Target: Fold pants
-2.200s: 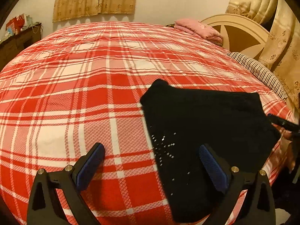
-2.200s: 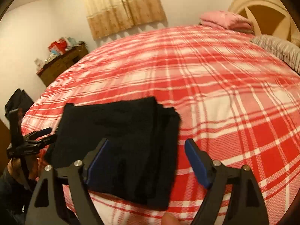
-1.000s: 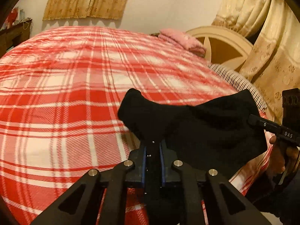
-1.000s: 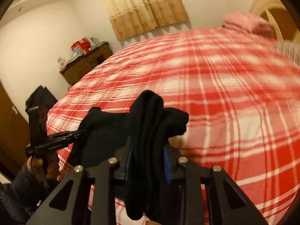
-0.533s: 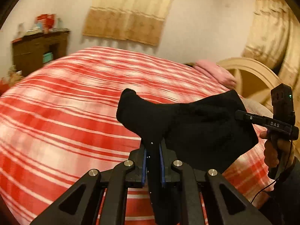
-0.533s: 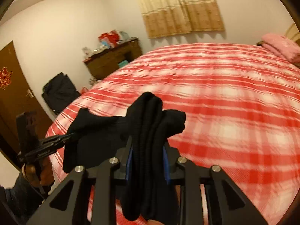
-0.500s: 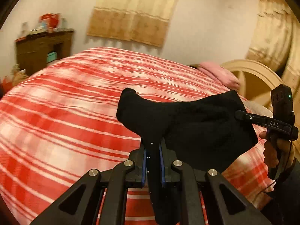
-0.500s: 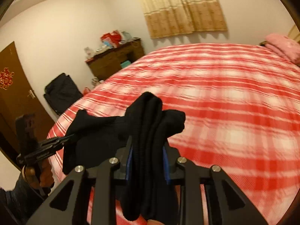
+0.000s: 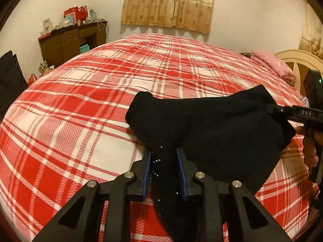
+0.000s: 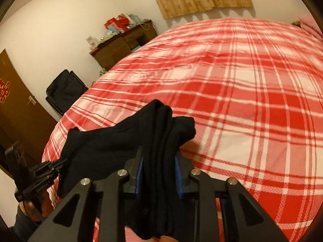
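- Left wrist view: the left gripper (image 9: 164,166) has the black pants (image 9: 212,133) between its blue pads (image 9: 146,171). Its jaws have just been opening; the cloth fills the gap between them, and both pads appear to touch it, so I read a loosened pinch, not a release.
- Same view: the pants hang stretched between both tools, lifted above the red plaid bed (image 9: 84,109). The right gripper (image 9: 271,107) grips the far corner, a hand (image 9: 309,147) below it.
- Right wrist view: the right gripper (image 10: 159,173) is clamped on a thick bunch of the folded pants (image 10: 125,145), pads pressed against both sides. The left gripper (image 10: 58,164) holds the other end at the left edge.
- Step in hand, as I judge it: carrying the part-folded garment across, both ends held, before laying it down.
- Next move calls for: lowering both ends together onto the bed, keeping the cloth taut so layers stay aligned, then letting go.
- Risk: the slackened left grip may drop its end early.
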{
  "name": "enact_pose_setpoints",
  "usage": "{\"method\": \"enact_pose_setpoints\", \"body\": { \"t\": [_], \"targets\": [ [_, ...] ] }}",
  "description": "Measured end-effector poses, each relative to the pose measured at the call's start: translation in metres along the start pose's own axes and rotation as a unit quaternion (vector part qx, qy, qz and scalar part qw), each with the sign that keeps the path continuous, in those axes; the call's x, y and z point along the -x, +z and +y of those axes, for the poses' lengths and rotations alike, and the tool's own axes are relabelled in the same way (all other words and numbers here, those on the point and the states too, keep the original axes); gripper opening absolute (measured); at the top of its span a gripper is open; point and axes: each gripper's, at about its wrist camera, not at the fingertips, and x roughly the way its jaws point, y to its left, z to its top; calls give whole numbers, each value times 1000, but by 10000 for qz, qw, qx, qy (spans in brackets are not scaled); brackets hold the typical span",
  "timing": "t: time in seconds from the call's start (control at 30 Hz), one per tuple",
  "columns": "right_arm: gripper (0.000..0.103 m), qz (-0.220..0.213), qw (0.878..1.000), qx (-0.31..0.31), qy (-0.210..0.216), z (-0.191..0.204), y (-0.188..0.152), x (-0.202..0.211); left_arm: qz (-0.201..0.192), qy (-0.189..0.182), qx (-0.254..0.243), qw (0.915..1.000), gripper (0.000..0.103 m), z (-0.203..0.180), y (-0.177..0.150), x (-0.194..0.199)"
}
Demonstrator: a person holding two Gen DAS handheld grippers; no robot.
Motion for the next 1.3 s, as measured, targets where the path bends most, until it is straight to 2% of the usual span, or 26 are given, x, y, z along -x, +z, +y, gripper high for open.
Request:
{"method": "enact_pose_setpoints", "body": {
  "t": [0.13, 0.27, 0.4, 0.67, 0.83, 1.03, 1.13, 1.3],
  "targets": [
    [29, 70, 10000, -30, -36, -1, 0, -1, 28, 35, 63, 10000, 33, 3, 0, -3],
    [33, 143, 9998, -57, -144, -3, -1, -7, -4, 201, 209, 9996, 53, 7, -2, -3],
    [40, 139, 9996, -113, -238, -6, -2, -11, 3, 217, 238, 9995, 54, 7, -5, 1],
    [42, 196, 9992, -224, -278, -14, -3, -13, 37, 260, 227, 9994, 55, 5, -7, 2],
    [48, 209, 9988, -261, -350, -15, -5, -13, 20, 325, 185, 9993, 56, 3, -9, 3],
    [53, 155, 9979, -27, -622, -7, -7, -9, 63, 381, 238, 9990, 59, 4, -12, 10],
    [61, 65, 9960, 204, -865, -3, -9, -1, 87, 393, 295, 9988, 62, 7, -14, 11],
    [64, 201, 9965, 93, -808, -8, -8, -3, 128, 503, 203, 9984, 62, 3, -15, 11]
  ]
}}
